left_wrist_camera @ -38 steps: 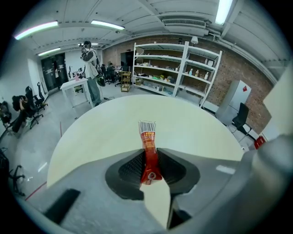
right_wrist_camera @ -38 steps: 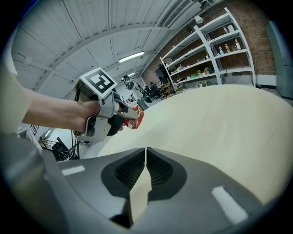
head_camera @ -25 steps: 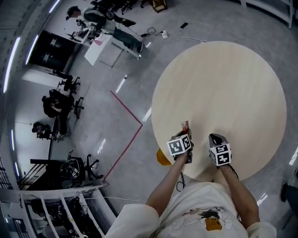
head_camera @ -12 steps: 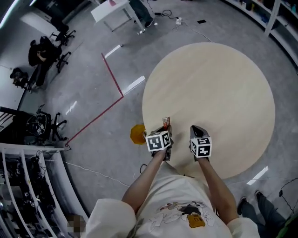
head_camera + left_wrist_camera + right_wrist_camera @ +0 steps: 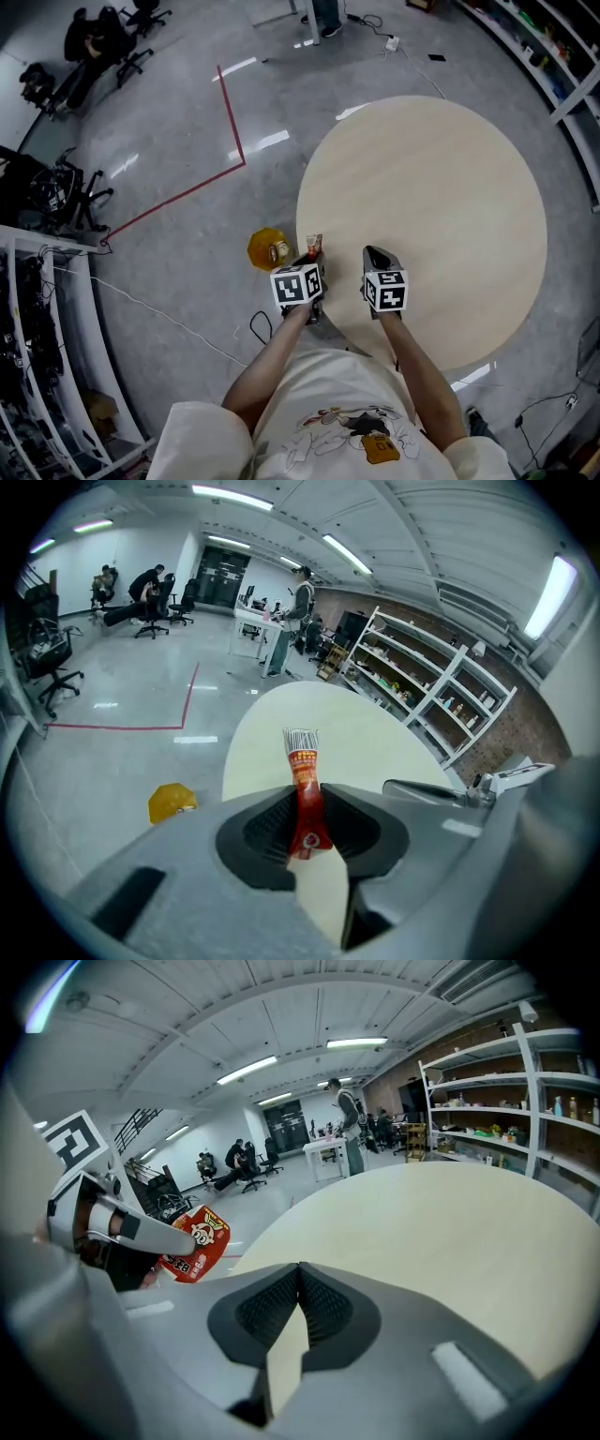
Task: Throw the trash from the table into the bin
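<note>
- The left gripper (image 5: 305,825) is clamped on a red snack wrapper (image 5: 302,794). Its dark ribbed pads press on the wrapper's lower part from both sides.
- The wrapper stands upright out of the jaws. Its crimped silver end is at the top, and its bottom edge shows just below the pads.
- In the head view the left gripper (image 5: 313,255) is over the near left edge of the round table (image 5: 450,187), with the wrapper (image 5: 314,244) poking out ahead of its marker cube.
- The right gripper (image 5: 299,1303) has its jaws pressed together with nothing between them. It hovers over the pale table (image 5: 441,1232), just beside the left one.
- From the right gripper view the wrapper (image 5: 195,1239) shows side-on at the left, red with a cartoon face. The left gripper's finger crosses part of it.
- The yellow bin (image 5: 265,249) stands on the grey floor (image 5: 169,244), just left of the table edge and near the held wrapper.
- In the left gripper view the bin (image 5: 172,802) lies low and to the left of the jaws.
- Something small lies in the bin, but it is too small to tell what.
- The print on the wrapper is too small to read.
- The gripper body cuts off the near part of the table (image 5: 375,738) in the left gripper view.
</note>
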Demonstrator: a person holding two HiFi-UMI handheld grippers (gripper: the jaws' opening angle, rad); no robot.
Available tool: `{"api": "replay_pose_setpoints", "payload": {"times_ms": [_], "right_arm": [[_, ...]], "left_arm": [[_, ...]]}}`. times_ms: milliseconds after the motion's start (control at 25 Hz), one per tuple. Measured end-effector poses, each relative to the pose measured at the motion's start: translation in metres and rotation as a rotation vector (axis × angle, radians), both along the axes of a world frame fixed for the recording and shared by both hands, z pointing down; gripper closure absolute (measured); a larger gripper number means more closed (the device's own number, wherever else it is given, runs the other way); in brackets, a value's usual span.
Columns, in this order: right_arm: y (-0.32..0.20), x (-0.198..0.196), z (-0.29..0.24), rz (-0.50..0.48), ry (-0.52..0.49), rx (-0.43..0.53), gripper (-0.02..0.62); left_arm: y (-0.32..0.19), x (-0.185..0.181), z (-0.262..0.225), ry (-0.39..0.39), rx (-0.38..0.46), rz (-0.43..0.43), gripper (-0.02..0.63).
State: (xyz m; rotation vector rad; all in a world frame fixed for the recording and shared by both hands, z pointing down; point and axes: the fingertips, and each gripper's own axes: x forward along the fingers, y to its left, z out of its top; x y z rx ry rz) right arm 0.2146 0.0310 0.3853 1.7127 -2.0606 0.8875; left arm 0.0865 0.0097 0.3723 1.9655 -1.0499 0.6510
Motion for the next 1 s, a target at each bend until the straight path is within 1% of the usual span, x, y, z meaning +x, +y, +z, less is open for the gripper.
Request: {"api": "replay_pose_setpoints", "payload": {"times_ms": [520,1000], "right_arm": [[-0.051,-0.124,-0.013,-0.245,0.041,-0.036,0.589],[-0.084,-0.232,0.02,-0.422,0.057,-0.116,0.589]], "left_arm": [[-0.027,-0.11,-0.002,0.056,-0.038,-0.199,0.522],[-0.057,-0.198,0.032,0.082,-0.092,-0.329,0.522]]}}
